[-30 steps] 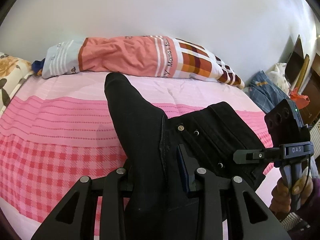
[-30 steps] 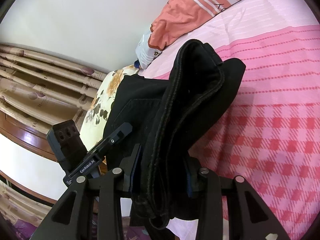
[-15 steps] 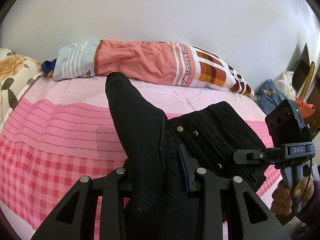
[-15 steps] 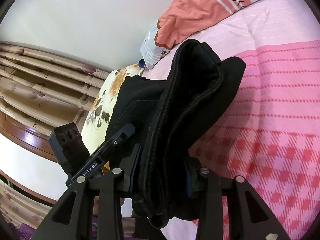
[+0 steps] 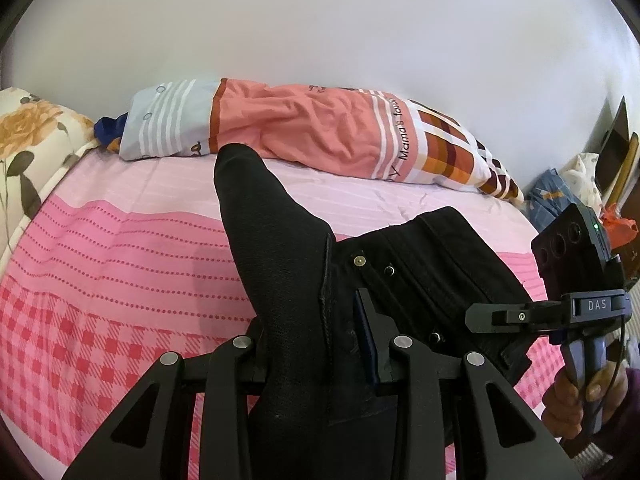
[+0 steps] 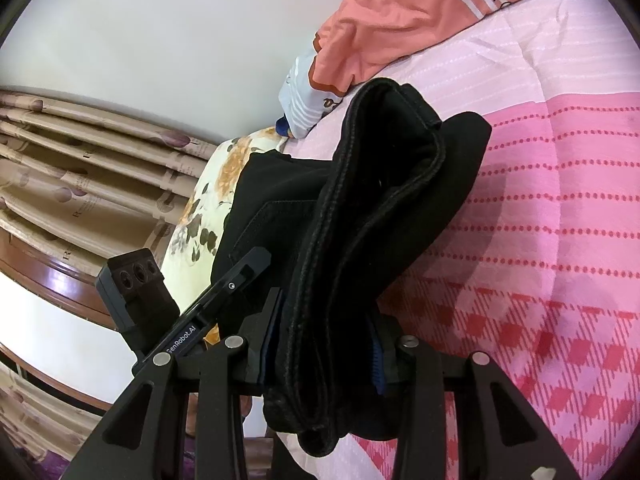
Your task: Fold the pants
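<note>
Black pants (image 5: 288,280) hang between both grippers, held above a pink bed (image 5: 100,264). My left gripper (image 5: 316,344) is shut on a thick bunch of the black fabric near the waistband, whose metal studs (image 5: 361,260) show. My right gripper (image 6: 324,352) is shut on a folded stack of the pants (image 6: 384,216), its seam edges facing me. In the left wrist view the right gripper (image 5: 500,314) grips the pants' right side. In the right wrist view the left gripper (image 6: 240,276) holds the pants at the left.
A long orange, white and plaid pillow (image 5: 320,136) lies along the white wall at the bed's far edge. A floral cushion (image 5: 28,148) is at the bed's left end. Clothes are piled (image 5: 560,192) at the right. Brown curtains (image 6: 80,168) hang at the left.
Both grippers have carried the pants forward and a little lower toward the bed; the pillow sits lower and larger in view. The grips have not changed.
</note>
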The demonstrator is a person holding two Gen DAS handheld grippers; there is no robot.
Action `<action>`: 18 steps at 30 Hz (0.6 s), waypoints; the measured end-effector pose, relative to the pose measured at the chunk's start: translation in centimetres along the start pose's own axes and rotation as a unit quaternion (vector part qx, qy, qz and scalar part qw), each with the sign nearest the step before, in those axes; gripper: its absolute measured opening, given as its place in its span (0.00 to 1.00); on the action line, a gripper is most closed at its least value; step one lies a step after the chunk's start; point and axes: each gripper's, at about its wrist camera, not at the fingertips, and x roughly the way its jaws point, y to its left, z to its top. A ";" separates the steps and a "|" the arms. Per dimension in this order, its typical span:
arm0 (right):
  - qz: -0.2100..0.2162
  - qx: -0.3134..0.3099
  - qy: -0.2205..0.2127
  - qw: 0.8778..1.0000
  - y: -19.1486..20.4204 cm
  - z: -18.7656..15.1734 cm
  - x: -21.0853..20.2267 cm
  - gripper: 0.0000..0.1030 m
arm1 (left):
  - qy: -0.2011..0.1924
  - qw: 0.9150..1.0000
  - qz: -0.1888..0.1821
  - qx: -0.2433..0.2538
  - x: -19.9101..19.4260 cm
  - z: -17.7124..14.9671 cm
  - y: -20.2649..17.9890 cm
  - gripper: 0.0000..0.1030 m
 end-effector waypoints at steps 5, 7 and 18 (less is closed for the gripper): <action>0.001 0.002 -0.002 1.000 0.1 -0.1 0.2 0.35 | -0.001 1.000 0.002 -0.003 0.4 0.2 0.6 0.32; 0.003 0.003 -0.003 1.000 0.1 -0.1 0.1 0.35 | -0.002 1.000 0.004 -0.002 0.6 0.2 0.7 0.31; 0.000 0.003 -0.006 1.000 0.3 -0.1 0.8 0.36 | -0.005 1.000 0.008 -0.008 1.0 0.3 1.6 0.31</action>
